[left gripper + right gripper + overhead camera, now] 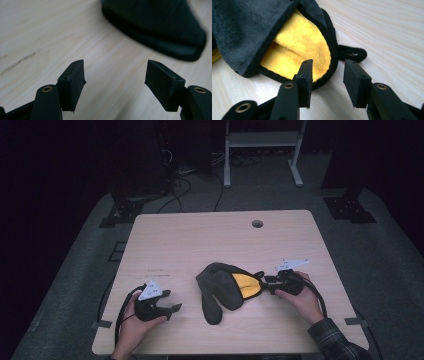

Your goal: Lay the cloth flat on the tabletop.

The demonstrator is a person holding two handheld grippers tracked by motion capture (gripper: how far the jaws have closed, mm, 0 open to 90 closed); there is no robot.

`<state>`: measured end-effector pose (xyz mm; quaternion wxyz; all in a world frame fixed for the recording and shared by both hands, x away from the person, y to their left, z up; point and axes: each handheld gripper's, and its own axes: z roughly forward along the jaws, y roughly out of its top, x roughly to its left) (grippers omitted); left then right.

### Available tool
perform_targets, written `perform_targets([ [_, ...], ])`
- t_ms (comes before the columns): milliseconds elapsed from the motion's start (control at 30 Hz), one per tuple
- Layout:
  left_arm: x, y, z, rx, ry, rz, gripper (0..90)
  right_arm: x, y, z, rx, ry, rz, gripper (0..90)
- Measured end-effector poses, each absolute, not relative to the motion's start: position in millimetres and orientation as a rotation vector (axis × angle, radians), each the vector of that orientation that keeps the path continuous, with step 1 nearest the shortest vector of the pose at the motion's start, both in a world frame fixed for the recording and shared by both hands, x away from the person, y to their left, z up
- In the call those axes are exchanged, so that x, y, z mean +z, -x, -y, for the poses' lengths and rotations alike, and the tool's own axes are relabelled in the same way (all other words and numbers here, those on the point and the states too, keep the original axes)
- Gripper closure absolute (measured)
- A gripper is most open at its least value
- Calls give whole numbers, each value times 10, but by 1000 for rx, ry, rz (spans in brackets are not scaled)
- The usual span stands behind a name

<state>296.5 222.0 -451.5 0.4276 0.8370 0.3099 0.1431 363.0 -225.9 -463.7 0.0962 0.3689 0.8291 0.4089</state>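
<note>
A dark grey fleece mitt (220, 287) with a yellow lining (247, 286) lies in the middle of the light wood table (200, 235), its opening turned to the right. In the right gripper view the mitt's (242, 30) black-trimmed rim curves round the yellow lining (304, 42), and a black loop (352, 53) sticks out beside it. My right gripper (328, 62) (266, 285) stands open right at that rim, pads not pressing on it. My left gripper (176, 308) (115, 67) rests left of the mitt (160, 25), open over bare wood.
A round cable hole (257, 224) sits near the table's far edge. Beyond the table a white metal frame (262, 140) and dark stands (127, 205) stand on the grey floor, with cables trailing. The near edge runs just below both hands.
</note>
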Motion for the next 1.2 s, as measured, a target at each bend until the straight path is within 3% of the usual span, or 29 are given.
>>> perform_targets([
  [267,-4158,-2867,-1777,315,-2002,-627,368,-4595,-3530,2153,1268,-1030,-2508,644],
  [633,-4012,-2947,-1142,277,-2027,-463,407,-4630,-3461,1956,1269,-948,-2596,641],
  [900,-4238,-3108,-691,232,-2125,-430,426,-4642,-3502,2046,1256,-983,-2567,636],
  [1200,-4521,-3177,-560,271,-2281,-430,406,-4633,-3512,2101,1255,-1000,-2552,633],
])
